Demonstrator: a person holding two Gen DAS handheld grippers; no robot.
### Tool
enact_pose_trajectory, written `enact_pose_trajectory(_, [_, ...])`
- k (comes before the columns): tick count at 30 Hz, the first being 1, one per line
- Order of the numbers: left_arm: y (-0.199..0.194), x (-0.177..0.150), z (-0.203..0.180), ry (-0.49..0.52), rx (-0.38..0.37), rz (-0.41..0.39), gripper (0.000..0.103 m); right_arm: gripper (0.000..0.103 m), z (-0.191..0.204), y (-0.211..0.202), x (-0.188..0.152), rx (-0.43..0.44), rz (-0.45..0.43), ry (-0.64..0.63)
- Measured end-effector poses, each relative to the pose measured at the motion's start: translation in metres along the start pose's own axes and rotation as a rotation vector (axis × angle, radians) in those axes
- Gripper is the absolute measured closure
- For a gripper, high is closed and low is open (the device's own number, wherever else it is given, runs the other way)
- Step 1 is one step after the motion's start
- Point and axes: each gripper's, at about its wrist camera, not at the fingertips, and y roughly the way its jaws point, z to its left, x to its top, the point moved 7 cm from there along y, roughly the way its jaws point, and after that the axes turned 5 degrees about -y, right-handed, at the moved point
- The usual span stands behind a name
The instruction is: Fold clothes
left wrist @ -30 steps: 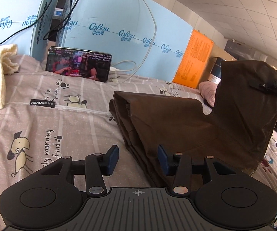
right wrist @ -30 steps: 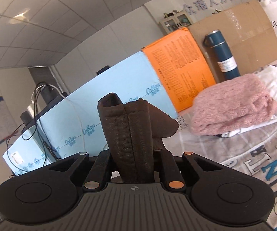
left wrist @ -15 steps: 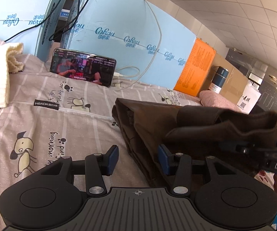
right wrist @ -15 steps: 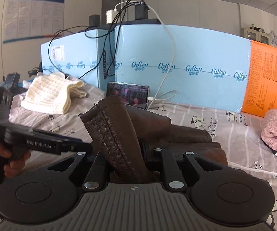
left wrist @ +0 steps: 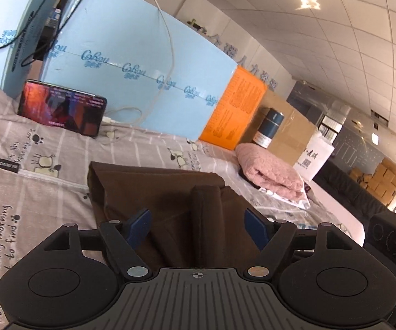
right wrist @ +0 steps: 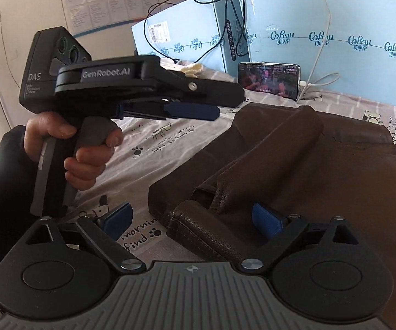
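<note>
A dark brown garment (left wrist: pixel 170 192) lies folded in a thick stack on the printed bedsheet (left wrist: pixel 32 187), with a raised ridge of fabric along its top. My left gripper (left wrist: pixel 198 227) is open, its blue pads either side of that ridge, just above the stack. In the right wrist view the garment (right wrist: pixel 308 159) fills the right side. My right gripper (right wrist: pixel 195 218) is open wide at the stack's near corner, holding nothing. The left gripper (right wrist: pixel 189 111) shows there from the side, held in a hand above the sheet.
A phone (left wrist: pixel 63 110) playing video leans against blue foam boards (left wrist: pixel 131 68) at the back, with a white cable. A folded pink knit (left wrist: pixel 269 173) lies to the right, before an orange board (left wrist: pixel 233 112), a blue canister (left wrist: pixel 269 128) and cardboard boxes. A cream knit (right wrist: pixel 192 68) lies far left.
My right gripper has laid the folded part down onto the stack and opened, letting the garment go. My left gripper has opened wider and moved over the stack.
</note>
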Motion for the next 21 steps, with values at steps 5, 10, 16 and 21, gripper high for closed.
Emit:
enact_pose_trajectory(5, [0.026,-0.015,0.007,0.034,0.146,0.120,0.025,0.009,-0.010,-0.045,0.006,0.095,-0.118,-0.005])
enact_pose_trajectory(10, [0.030,-0.023,0.007,0.075,0.177,0.141,0.025,0.008,-0.059,-0.075,0.012,-0.006,-0.223,0.079])
enact_pose_trajectory(16, [0.029,-0.029,-0.014,0.234,0.158,0.084,0.080,0.008,-0.126,-0.059,-0.002,-0.023,-0.249,0.381])
enact_pose_trajectory(21, [0.021,-0.016,-0.021,0.287,0.176,0.006,0.086,0.008,-0.129,-0.071,-0.002,-0.023,-0.330,0.402])
